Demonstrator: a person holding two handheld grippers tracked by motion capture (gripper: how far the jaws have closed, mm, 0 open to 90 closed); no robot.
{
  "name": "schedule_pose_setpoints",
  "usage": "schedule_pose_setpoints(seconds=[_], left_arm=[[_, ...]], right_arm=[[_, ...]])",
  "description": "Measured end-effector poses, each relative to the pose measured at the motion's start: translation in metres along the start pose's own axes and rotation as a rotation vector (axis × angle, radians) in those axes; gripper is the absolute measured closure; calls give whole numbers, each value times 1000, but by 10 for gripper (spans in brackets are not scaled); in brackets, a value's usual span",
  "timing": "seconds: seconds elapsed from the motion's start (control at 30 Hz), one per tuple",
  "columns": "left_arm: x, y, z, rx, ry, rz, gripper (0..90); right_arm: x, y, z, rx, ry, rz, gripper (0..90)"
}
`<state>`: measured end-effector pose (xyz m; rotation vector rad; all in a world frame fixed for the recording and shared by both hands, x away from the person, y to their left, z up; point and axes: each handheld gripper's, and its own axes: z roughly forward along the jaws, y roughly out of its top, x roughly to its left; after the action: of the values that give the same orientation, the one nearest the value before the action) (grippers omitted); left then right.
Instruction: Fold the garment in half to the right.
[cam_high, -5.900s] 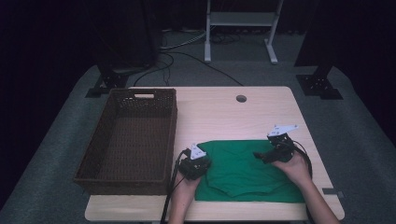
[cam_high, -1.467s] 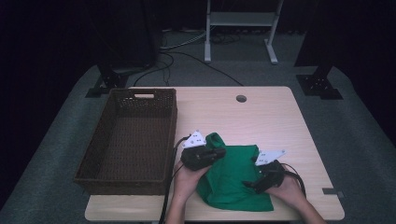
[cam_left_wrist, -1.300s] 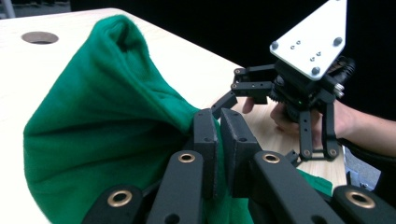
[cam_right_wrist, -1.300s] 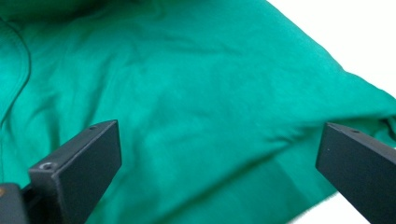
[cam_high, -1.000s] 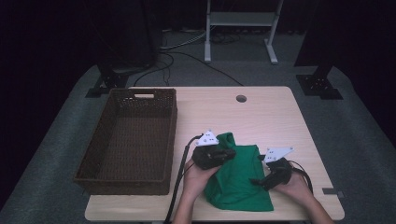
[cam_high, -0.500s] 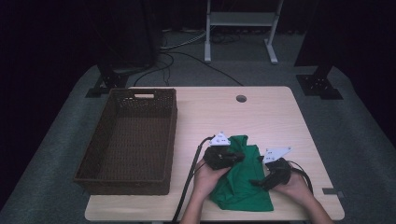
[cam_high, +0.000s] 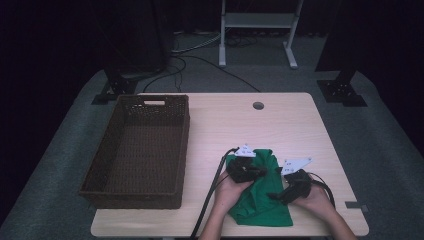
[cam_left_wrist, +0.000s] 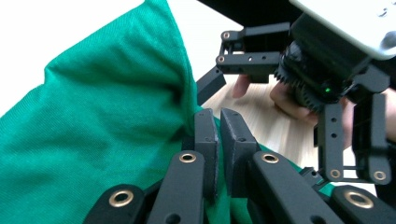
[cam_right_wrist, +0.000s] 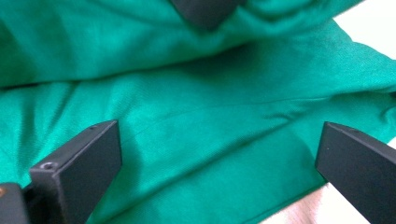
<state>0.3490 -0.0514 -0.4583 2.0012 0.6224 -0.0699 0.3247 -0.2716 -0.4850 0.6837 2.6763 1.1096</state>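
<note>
Green cloth (cam_high: 257, 195), partly folded, is being shown at the lower centre of the high view, on the near edge of the wooden table (cam_high: 280, 125). A fold of it is being pinched between the closed jaws of the left gripper (cam_left_wrist: 219, 140), seen at the cloth's upper left. The right gripper (cam_right_wrist: 219, 172) is being held over the cloth's right side, jaws wide apart, nothing gripped. A brown wicker basket (cam_high: 172, 150) is being shown at the left.
</note>
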Motion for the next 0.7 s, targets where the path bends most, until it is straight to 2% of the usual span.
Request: schedule_pose_setpoints(seconds=[0.33,0.57,0.7], left_arm=[[-2,-2,17,74,14,4,862],[-4,-3,28,137,42,20,861],[-5,-2,30,155,52,27,860]], right_arm=[[0,0,0,1,2,0,0],[0,0,0,1,2,0,0],[0,0,0,1,2,-1,0]])
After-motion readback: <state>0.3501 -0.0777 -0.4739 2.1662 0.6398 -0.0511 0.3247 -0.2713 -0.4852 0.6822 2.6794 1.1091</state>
